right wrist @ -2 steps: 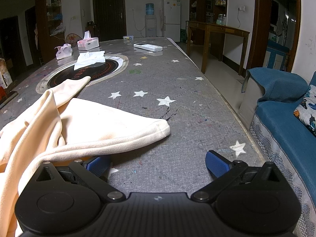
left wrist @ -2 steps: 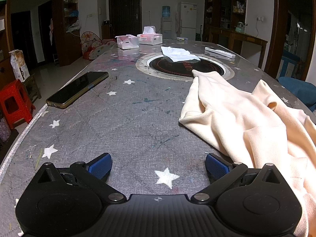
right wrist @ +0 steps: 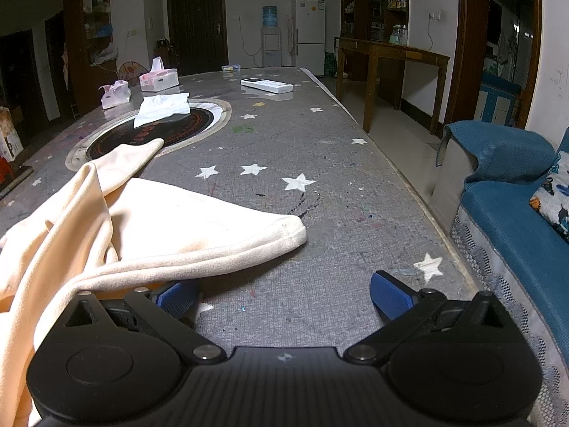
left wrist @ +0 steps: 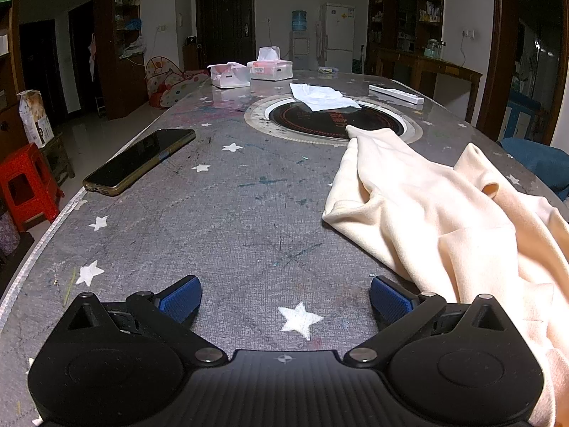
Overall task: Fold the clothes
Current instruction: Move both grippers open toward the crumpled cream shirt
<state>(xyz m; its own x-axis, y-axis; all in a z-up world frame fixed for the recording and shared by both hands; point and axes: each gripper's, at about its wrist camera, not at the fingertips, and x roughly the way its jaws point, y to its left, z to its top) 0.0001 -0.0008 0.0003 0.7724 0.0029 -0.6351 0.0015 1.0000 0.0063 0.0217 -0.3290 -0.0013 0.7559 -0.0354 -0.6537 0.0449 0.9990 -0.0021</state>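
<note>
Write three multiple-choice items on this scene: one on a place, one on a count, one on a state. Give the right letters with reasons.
1. The phone lies:
A. on the garment
B. near the table's left edge
C. on the stove ring

2. Tissue boxes on the table:
A. two
B. four
C. none

3. The left hand-held gripper is:
A. shut on the garment
B. shut on nothing
C. open

Key: 1 B, it lies by the edge, apart from the garment. 2 A, one box beside another. 3 C, its fingers stand wide apart over bare table.
</note>
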